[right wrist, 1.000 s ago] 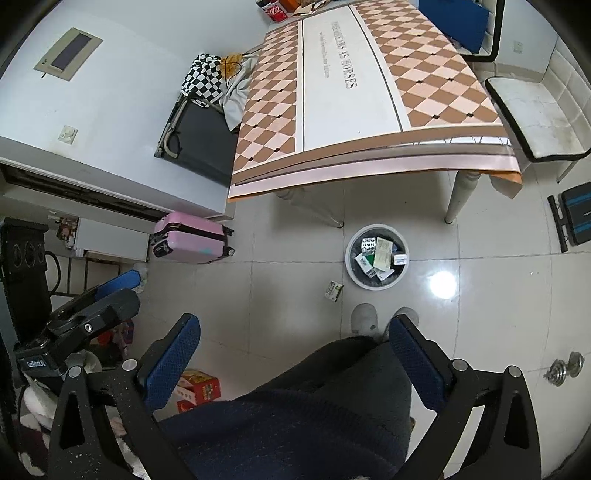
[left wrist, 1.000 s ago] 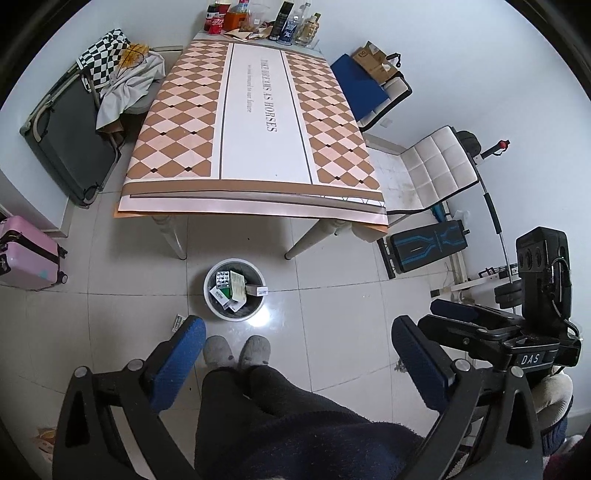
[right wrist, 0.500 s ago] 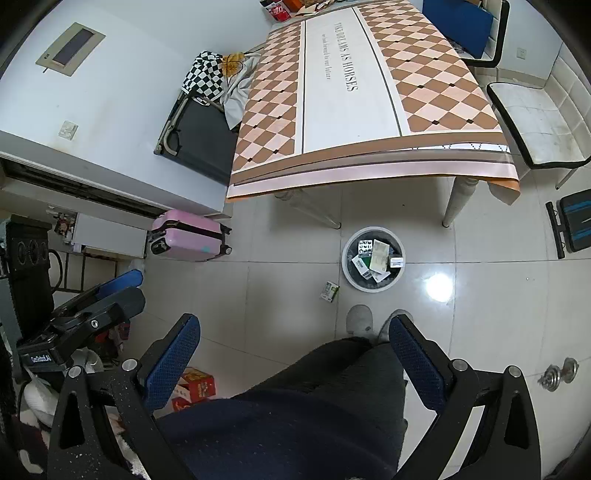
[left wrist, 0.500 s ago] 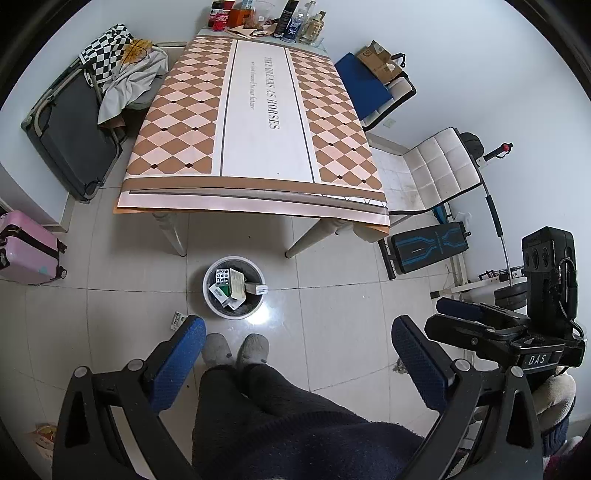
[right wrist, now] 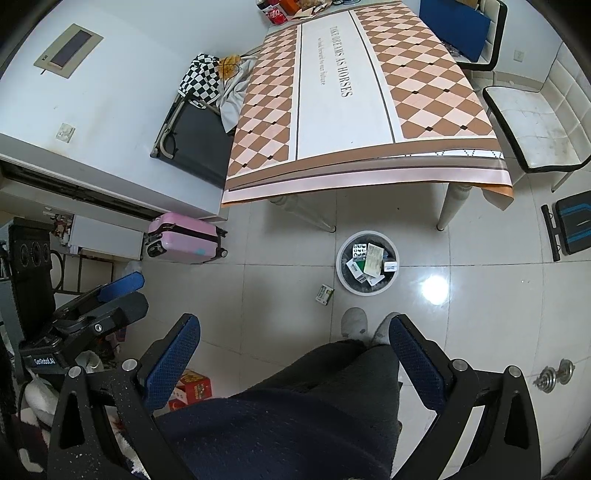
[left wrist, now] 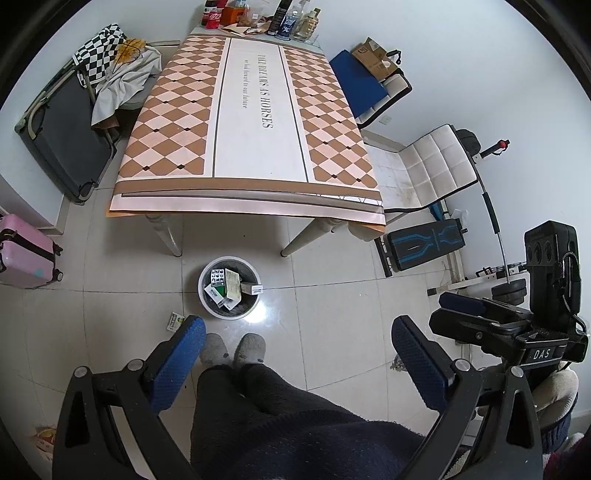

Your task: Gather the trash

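A round white trash bin (left wrist: 207, 272) stands on the tiled floor in front of the table, holding several medicine boxes and a blister pack; it also shows in the right wrist view (right wrist: 341, 275). A small green-and-white box (left wrist: 174, 320) lies on the floor just left of the bin, also in the right wrist view (right wrist: 324, 294). My left gripper (left wrist: 297, 332) is open and empty, held high above my legs. My right gripper (right wrist: 293, 334) is open and empty, also held high. Each gripper shows at the other view's edge.
A table (left wrist: 255, 147) with a checkered cloth stands behind the bin, with bottles and cans (left wrist: 258, 18) at its far end. A pink suitcase (right wrist: 184, 236), white chairs (left wrist: 436, 166), a weight bench (left wrist: 424, 243), a dumbbell (right wrist: 554, 374) and a red box (right wrist: 190, 387) surround the floor space.
Both grippers have risen and drawn back a little; the bin and table look slightly smaller and farther. Both stay open and empty.
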### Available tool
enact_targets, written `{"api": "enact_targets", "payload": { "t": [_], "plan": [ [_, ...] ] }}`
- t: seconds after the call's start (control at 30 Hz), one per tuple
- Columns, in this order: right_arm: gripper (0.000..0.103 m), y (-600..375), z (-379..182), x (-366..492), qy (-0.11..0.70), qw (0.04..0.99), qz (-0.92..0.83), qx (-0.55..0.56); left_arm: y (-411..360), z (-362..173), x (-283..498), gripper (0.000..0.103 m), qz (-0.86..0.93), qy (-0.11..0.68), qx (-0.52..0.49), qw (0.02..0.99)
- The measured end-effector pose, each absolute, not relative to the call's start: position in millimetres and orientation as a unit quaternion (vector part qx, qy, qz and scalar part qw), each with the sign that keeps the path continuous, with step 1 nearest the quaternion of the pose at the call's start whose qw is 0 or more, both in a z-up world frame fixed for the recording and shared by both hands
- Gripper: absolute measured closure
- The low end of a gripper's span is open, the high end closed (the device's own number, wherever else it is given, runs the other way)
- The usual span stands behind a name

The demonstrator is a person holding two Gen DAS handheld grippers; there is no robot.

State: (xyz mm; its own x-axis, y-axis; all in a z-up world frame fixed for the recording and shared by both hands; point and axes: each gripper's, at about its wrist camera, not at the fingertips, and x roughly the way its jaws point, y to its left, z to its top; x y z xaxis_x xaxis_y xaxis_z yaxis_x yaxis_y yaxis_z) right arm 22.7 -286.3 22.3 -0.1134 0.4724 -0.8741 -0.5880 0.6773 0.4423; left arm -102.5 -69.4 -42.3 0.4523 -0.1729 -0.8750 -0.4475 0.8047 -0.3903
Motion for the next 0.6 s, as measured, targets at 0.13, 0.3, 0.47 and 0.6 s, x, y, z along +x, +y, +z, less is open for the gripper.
{"api": "enact_targets", "payload": {
  "t": [0.13, 0.3, 0.47, 0.6],
  "plan": [
    [0.000, -288.0, 23.5, 22.8, 0.631, 0.663, 0.399, -0.049, -72.3, -40.8, -99.1, 0.000, 0.082, 0.519, -0.299, 0.797],
    [0.000, -288.2, 23.9, 23.3, 0.632, 0.663, 0.398, -0.051, -73.0, -40.7, -97.0, 0.000, 0.081, 0.519, -0.300, 0.796],
    [0.000, -288.7, 24.8, 24.4, 0.629, 0.665, 0.399, -0.055, -72.7, -40.5, -96.9, 0.000, 0.081, 0.518, -0.300, 0.797],
    [0.000, -286.2, 25.8, 25.0, 0.628, 0.665, 0.400, -0.056, -73.7, -41.0, -97.8, 0.000, 0.082, 0.517, -0.301, 0.797]
  ]
}}
